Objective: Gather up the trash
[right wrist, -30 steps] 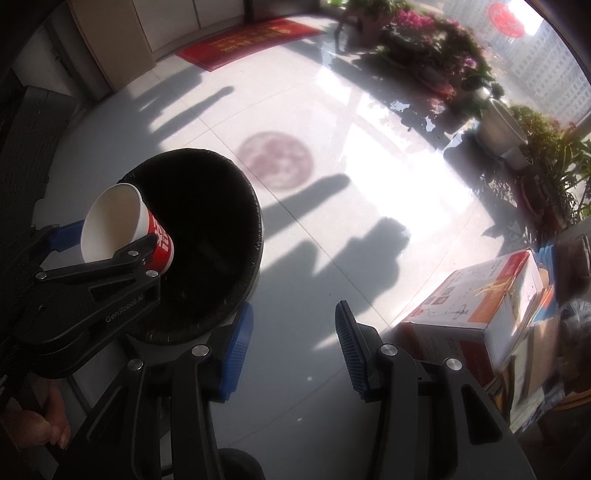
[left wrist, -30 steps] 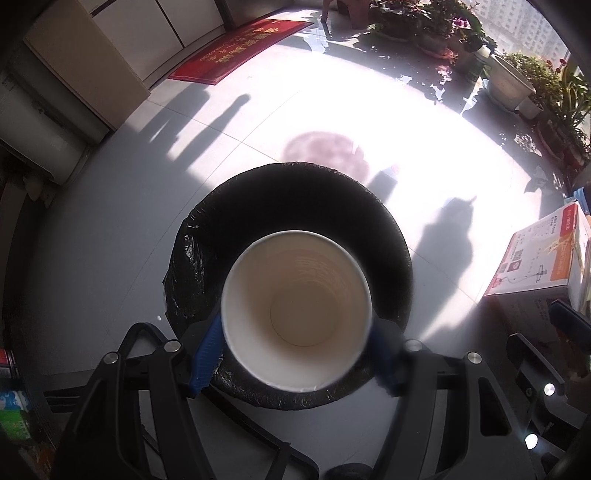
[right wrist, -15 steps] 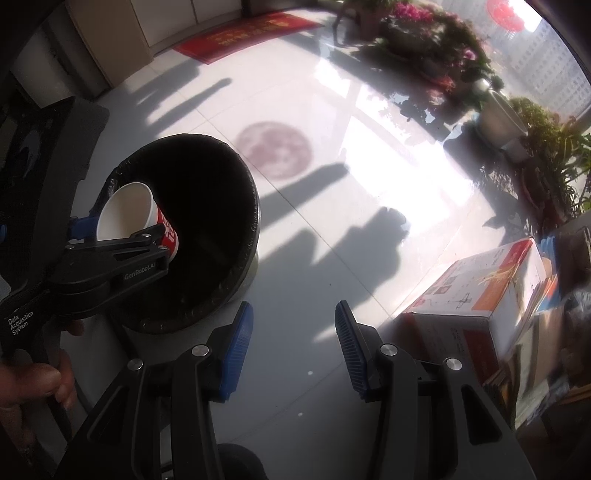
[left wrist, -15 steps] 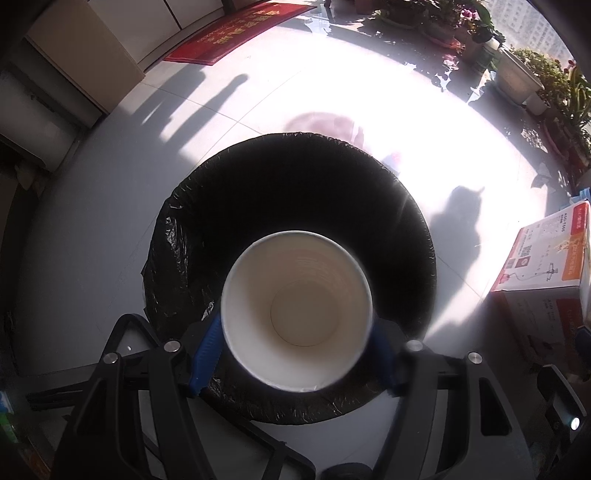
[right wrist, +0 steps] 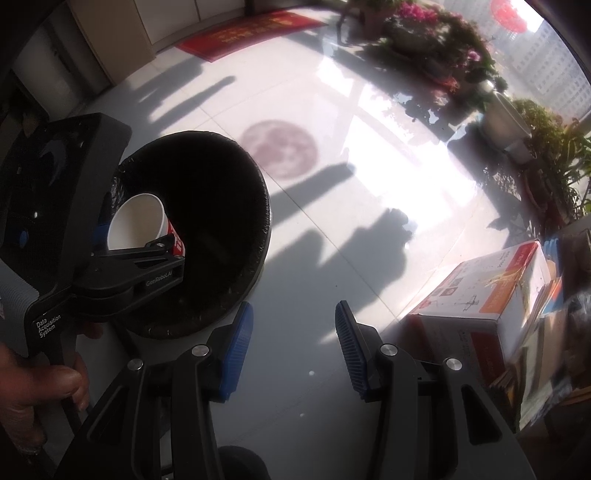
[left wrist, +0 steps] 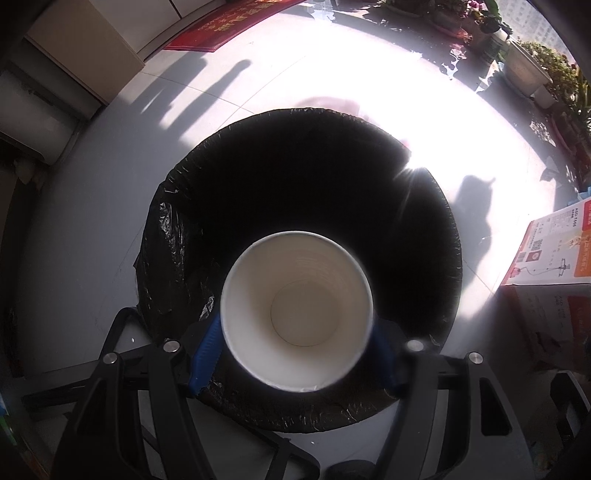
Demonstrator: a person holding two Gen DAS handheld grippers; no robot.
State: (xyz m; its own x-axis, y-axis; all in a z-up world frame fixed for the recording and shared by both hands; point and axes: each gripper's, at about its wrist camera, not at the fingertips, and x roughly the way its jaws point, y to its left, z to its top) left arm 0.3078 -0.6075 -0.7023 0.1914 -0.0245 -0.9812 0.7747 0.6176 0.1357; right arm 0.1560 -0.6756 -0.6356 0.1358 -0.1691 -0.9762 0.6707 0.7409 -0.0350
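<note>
My left gripper [left wrist: 295,350] is shut on an empty white paper cup [left wrist: 295,310] with a red band on its outside. It holds the cup over the mouth of a round trash bin lined with a black bag [left wrist: 177,236]. In the right wrist view the cup [right wrist: 136,221] sits just inside the bin's near rim [right wrist: 258,258], mouth facing back toward the left gripper [right wrist: 147,251]. My right gripper [right wrist: 293,350] is open and empty, above the floor to the right of the bin.
A white and red cardboard box [right wrist: 491,295] stands on the floor at the right, also in the left wrist view [left wrist: 550,254]. Potted plants [right wrist: 436,48] line the far window side. A red doormat [right wrist: 251,29] lies by the cabinets.
My left gripper has carried the cup forward and lower, over the bin's opening, so the bin looks larger. The right gripper has stayed about where it was.
</note>
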